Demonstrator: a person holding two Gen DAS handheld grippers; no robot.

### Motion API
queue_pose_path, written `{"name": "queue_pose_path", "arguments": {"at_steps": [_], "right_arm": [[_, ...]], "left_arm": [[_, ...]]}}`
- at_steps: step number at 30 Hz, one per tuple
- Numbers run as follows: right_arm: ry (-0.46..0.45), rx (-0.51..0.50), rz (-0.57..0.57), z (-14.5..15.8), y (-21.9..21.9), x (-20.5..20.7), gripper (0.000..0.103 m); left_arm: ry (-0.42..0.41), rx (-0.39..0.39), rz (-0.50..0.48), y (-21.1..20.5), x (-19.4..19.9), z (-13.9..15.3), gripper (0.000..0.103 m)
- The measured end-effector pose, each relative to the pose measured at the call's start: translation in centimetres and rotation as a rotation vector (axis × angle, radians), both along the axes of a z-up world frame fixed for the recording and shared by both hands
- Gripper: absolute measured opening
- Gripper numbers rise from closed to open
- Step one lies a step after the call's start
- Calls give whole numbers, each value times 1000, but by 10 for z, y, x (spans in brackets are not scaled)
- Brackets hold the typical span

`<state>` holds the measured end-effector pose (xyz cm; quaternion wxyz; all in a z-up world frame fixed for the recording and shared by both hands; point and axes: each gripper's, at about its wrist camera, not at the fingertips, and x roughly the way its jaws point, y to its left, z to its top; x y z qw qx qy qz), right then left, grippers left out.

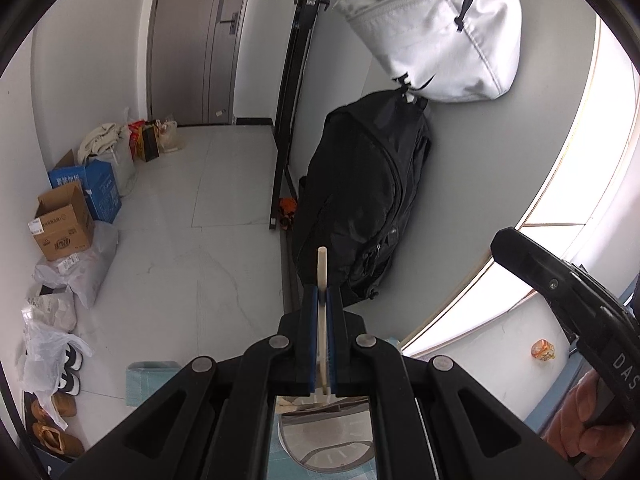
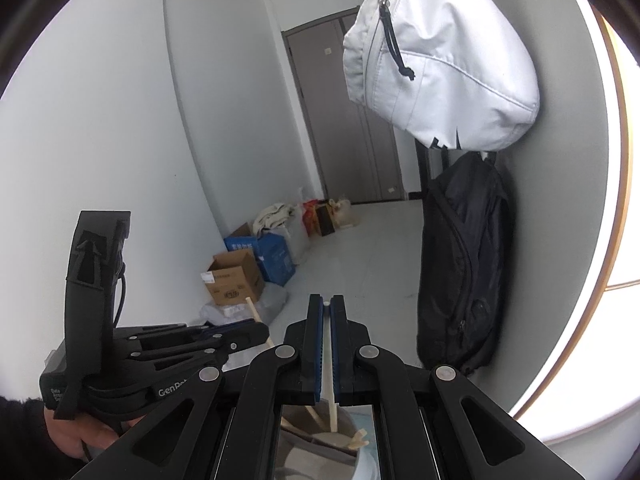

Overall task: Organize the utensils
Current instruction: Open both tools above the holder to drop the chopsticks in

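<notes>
A pale wooden chopstick (image 1: 321,276) stands clamped between the blue pads of the left gripper (image 1: 321,294), its tip poking up past the fingertips and its lower length running down between the jaws toward the camera; the grip sits partway along the stick, which I judge keeps it steady while carried. A second pale stick (image 2: 330,364) is pinched the same way in the right gripper (image 2: 327,300), only a sliver of it showing between the pressed-together pads; its lower end hangs below the jaws over a round grey container (image 2: 316,436), where other wooden sticks (image 2: 357,439) already lie. So each hand seems to be bringing one chopstick to that pot, though I cannot say how close they are to letting go.

The left wrist view shows the chopstick head-on against the black backpack (image 1: 360,200) hanging below a white fabric bag (image 1: 436,28), plus a person's hand (image 1: 584,424) at the right edge; below the jaws it shows only a round rim (image 1: 328,464). The right wrist view gives what that one cannot: the left gripper from the side, its stick slanting up out of it, and the sticks in the pot. Cardboard boxes (image 2: 234,282) sit along the far wall.
</notes>
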<state>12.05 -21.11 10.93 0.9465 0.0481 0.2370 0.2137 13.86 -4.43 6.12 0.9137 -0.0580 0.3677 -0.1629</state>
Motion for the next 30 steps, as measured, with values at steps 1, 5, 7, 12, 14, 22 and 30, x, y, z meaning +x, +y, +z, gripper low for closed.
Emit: {"name": "queue_pose_path", "arguments": {"at_steps": [1,5,7,12,14,22,30], "right_arm": [[7,-7,6,-4,2,2,3],[30,-39,44,-18,13,9,3],[47,-53,63,-23,20,12,3],[149,17,109,-40,28,25,6],[214,100,121,-48,23,32,6],[219,192,77,-48,8,20,12],[205,193,41,-47,6,-2,46]], "left_arm": [[20,-10,-7,1,2,-4,0],[79,-50,-19,8,5,-17,0],[109,-72,-42,9,5,-21,0],[137,-95,-76,14,-2,-25,0],[151,-96,-77,18,-2,-24,1],[137,-106,-19,43,-6,-20,38],[67,-56,69,50,-27,-11,43]]}}
